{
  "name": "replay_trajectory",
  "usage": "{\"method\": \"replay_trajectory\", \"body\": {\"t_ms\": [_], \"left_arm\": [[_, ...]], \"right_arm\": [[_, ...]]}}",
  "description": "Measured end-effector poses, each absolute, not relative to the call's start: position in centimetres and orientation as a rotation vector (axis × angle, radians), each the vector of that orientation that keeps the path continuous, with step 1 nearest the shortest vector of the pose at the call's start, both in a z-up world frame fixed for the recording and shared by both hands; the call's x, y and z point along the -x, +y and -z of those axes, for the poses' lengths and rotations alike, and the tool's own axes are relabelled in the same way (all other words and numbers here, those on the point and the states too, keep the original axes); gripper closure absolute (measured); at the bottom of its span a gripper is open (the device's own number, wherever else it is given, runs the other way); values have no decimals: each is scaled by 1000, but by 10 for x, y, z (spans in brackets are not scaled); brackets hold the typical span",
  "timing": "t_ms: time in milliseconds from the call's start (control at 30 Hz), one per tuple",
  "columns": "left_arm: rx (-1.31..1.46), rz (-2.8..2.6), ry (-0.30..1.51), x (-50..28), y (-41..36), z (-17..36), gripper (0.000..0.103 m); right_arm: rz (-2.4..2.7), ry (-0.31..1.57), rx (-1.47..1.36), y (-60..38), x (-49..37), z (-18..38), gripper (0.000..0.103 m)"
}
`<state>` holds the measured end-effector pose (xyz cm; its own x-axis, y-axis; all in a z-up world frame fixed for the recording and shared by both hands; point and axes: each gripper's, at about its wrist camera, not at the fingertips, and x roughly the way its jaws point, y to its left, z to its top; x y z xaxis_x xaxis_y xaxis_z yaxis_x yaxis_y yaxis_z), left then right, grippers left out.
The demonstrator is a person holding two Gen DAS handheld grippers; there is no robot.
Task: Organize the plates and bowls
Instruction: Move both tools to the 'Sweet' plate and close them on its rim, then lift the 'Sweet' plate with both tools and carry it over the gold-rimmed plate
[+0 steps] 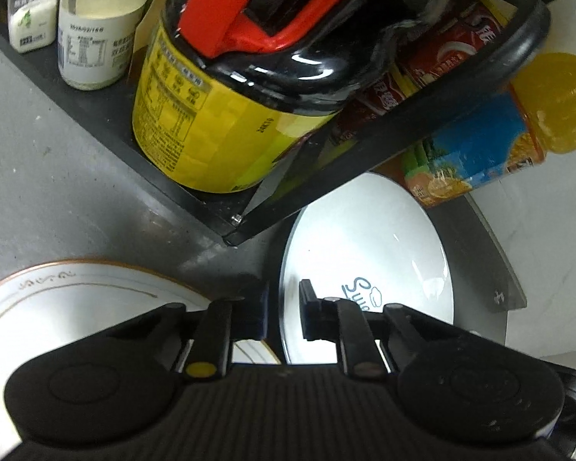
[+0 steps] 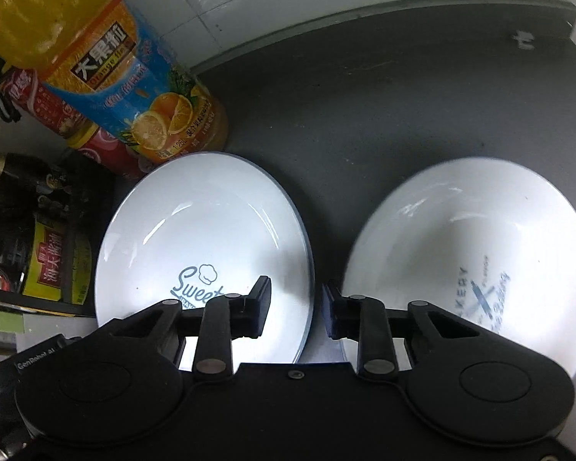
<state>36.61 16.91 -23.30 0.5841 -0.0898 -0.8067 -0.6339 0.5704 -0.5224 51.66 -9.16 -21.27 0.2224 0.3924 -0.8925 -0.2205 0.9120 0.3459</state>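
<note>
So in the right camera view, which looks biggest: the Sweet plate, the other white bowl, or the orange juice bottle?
1. White plate printed "Sweet" and white bowl with blue lettering: too alike to rank, and the bowl is partly cut off.
2. Orange juice bottle with blue label: smaller, though farther from the camera.

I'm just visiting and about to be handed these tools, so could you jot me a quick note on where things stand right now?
Left hand-held gripper: open, empty, straddling the near rim of the Sweet plate.
Right hand-held gripper: open, empty, over the gap between the Sweet plate and the bakery bowl.
The gold-trimmed plate lies left of the Sweet plate, beside the black rack of bottles.
Done: nothing stacked that I can see; all three lie separately on the dark counter.
Left: gather plates together, place the bowl.
</note>
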Motion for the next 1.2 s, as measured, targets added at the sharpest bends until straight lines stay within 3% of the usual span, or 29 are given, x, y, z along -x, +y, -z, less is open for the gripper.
{"method": "replay_trajectory", "body": {"t_ms": [133, 333, 467, 1200], "left_arm": [[959, -387, 898, -368, 169, 239, 91], [1019, -408, 880, -366, 169, 245, 96], [1002, -395, 898, -369, 168, 244, 98], [923, -294, 966, -363, 175, 210, 98]], "right_arm": [[-420, 1301, -153, -90, -522, 221, 80], [-446, 1287, -104, -80, -520, 222, 80], [-432, 1282, -111, -83, -518, 223, 90], [-477, 1140, -216, -105, -459, 174, 94]]}}
